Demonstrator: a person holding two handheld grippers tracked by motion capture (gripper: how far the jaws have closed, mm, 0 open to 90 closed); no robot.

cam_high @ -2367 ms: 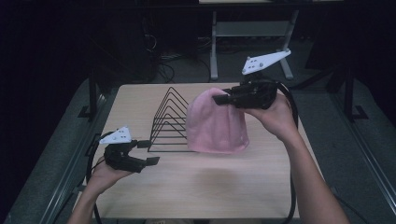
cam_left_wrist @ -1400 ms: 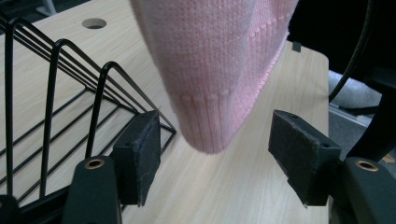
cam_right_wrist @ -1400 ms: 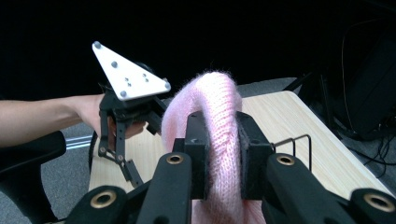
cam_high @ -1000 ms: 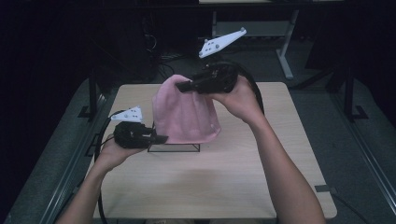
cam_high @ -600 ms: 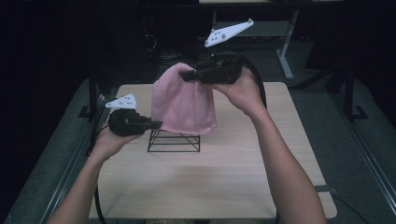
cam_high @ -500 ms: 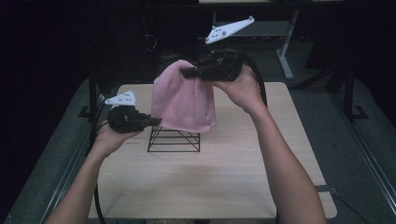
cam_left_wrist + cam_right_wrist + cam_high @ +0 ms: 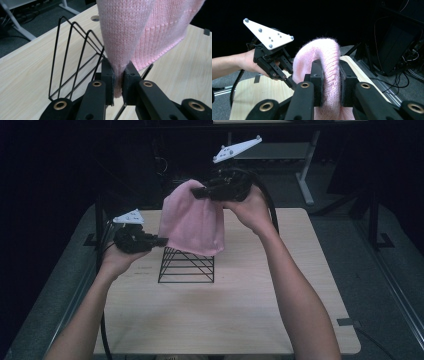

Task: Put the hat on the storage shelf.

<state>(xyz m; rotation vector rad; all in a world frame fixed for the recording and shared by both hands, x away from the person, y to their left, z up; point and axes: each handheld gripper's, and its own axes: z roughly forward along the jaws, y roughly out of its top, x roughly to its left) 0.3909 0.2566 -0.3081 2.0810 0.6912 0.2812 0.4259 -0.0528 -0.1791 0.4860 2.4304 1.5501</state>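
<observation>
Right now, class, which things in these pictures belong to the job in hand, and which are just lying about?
Part of the job:
- pink knitted hat, held up over the rack
- black wire rack on the wooden table
- left gripper, shut on the hat's edge
- right gripper, shut on the hat's top

Just lying about:
- white-legged stand behind the table
- cables on the floor
</observation>
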